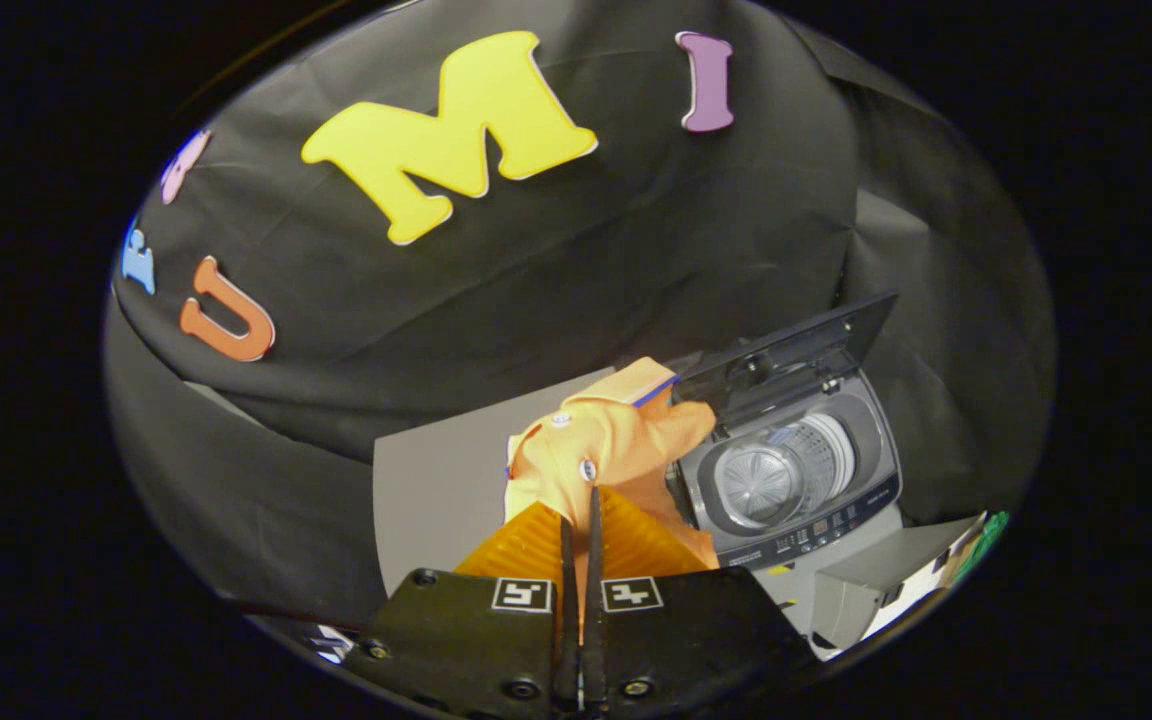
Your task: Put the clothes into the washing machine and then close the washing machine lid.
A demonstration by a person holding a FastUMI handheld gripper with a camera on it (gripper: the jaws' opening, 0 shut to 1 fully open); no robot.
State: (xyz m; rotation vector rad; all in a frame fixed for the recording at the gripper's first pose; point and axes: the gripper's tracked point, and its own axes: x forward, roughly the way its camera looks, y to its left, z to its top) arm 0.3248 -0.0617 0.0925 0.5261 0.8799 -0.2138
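Note:
My gripper (581, 500) is shut on an orange garment (616, 440) with small white buttons; the cloth is pinched between the two fingers and hangs lifted off the grey table (436, 490). Beyond and to the right of the fingers stands a small grey top-loading washing machine (786, 480). Its dark lid (786, 355) stands raised at the back, and the round drum (771, 480) is open to view with nothing visible inside. The garment's far edge overlaps the machine's left side in the view.
A grey box or board (866, 590) lies in front of the machine on the right, with some printed paper (956, 560) beside it. Black cloth walls close in the booth behind and on both sides.

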